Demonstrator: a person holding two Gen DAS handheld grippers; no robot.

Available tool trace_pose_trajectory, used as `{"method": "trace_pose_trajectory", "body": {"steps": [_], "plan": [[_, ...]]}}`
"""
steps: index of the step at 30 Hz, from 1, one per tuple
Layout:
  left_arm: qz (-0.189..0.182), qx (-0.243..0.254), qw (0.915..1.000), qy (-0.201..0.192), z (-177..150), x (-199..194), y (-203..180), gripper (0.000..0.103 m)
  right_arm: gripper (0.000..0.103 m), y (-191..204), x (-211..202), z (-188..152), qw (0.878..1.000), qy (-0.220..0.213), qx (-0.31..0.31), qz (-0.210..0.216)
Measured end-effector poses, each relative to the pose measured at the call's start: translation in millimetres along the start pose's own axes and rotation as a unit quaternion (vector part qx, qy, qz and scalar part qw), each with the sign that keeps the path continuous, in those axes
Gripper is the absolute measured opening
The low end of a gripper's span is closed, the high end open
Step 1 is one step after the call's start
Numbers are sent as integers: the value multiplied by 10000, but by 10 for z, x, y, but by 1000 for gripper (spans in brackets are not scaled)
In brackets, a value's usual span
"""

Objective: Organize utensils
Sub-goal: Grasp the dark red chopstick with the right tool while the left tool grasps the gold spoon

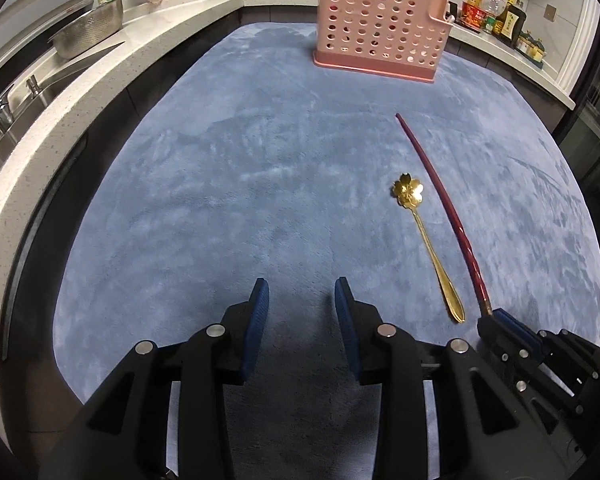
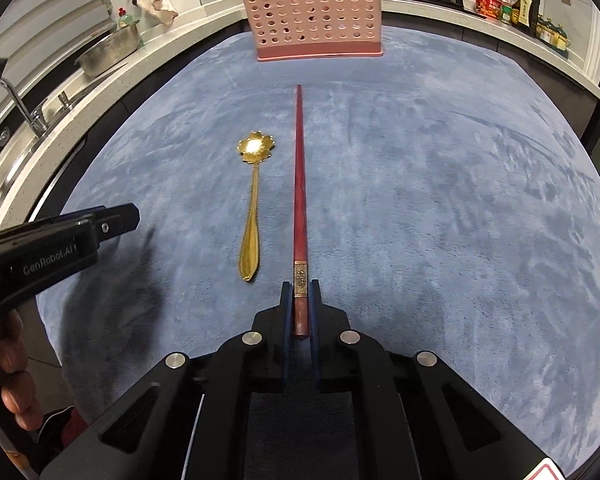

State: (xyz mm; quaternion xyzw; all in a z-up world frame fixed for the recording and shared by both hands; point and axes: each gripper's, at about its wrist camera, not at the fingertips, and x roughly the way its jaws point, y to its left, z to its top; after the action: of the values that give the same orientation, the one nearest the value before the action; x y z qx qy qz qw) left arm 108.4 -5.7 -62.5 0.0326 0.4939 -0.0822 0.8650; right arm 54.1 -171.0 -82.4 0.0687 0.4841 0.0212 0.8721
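The butt end of the red chopstick [image 2: 299,200] is hidden between the pads of the right gripper [image 2: 300,286]. Far ahead of it, the pink holder [image 2: 316,20] is cut at the top edge, so its contents stay unclear. The bottle labels [image 2: 512,4] are too small to read.

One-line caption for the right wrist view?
Right gripper shut on red chopstick beside gold spoon on blue mat, pink holder ahead.
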Motion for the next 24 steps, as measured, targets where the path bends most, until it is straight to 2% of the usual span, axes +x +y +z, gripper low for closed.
{"method": "trace_pose_trajectory", "body": {"steps": [8,13,16,24], "plan": [[-57,114,9999,44,-18,23,-107,35,7,-119,-82,-26,9998,-59,148,-75],[-95,204,9997,16,-39,25,-215,49,7,-247,-163,-46,9994,-103,293,-131],[-183,250,9995,19,-45,29,-314,54,7,-329,-210,-50,9990,-131,406,-144],[-547,281,9980,115,-51,112,-604,55,7,-481,-266,-71,9979,-182,592,-183]]}}
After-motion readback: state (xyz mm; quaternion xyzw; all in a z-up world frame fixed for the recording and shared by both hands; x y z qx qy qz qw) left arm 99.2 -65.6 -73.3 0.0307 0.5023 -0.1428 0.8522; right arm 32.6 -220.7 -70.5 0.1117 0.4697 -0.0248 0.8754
